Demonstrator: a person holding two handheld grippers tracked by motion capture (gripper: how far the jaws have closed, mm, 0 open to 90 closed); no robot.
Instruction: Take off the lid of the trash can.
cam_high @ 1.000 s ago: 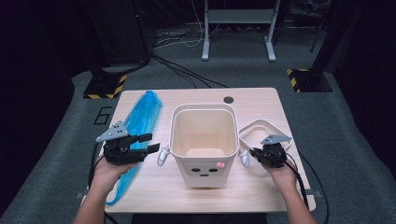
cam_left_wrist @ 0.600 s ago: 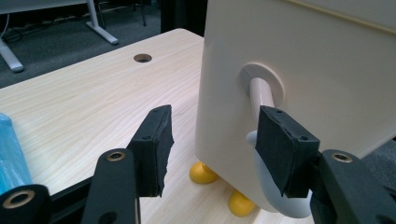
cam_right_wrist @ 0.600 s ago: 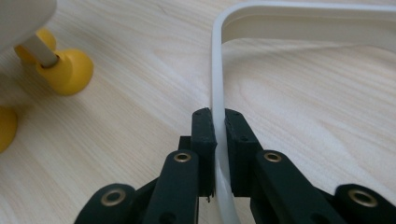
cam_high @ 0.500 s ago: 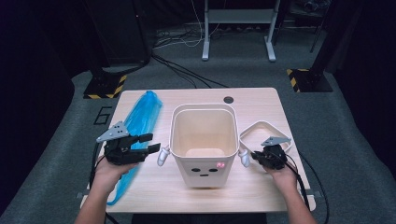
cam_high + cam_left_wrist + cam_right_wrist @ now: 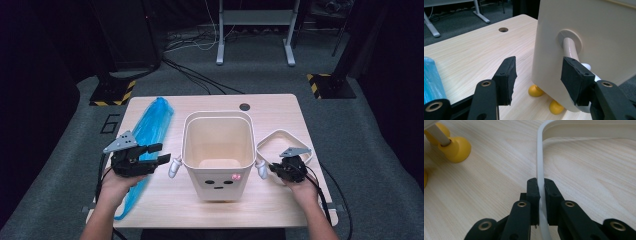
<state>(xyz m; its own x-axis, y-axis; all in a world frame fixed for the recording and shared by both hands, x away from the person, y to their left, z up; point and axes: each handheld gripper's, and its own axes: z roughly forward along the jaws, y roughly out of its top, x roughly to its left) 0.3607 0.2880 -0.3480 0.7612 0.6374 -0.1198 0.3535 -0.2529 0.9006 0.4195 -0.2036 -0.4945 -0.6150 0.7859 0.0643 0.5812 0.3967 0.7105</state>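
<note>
A cream bin (image 5: 220, 150) with a drawn face stands mid-table on yellow feet (image 5: 535, 91). My left gripper (image 5: 162, 153) hovers open just left of it, level with the bin's white side arm (image 5: 175, 166). In the left gripper view the jaws of the left gripper (image 5: 537, 75) stand apart with nothing pressed between them. The arm (image 5: 570, 48) runs down behind the right pad. My right gripper (image 5: 272, 167) is right of the bin and is shut on the thin edge of a white ring frame (image 5: 267, 140). In the right gripper view the gripper (image 5: 541, 187) pinches that frame (image 5: 540, 152).
A long blue plastic bag (image 5: 150, 125) lies along the table's left side, passing under my left hand. A round cable hole (image 5: 244, 107) sits at the table's far edge. Bare wood lies in front of the bin. Beyond the table, cables and stand legs lie on the dark floor.
</note>
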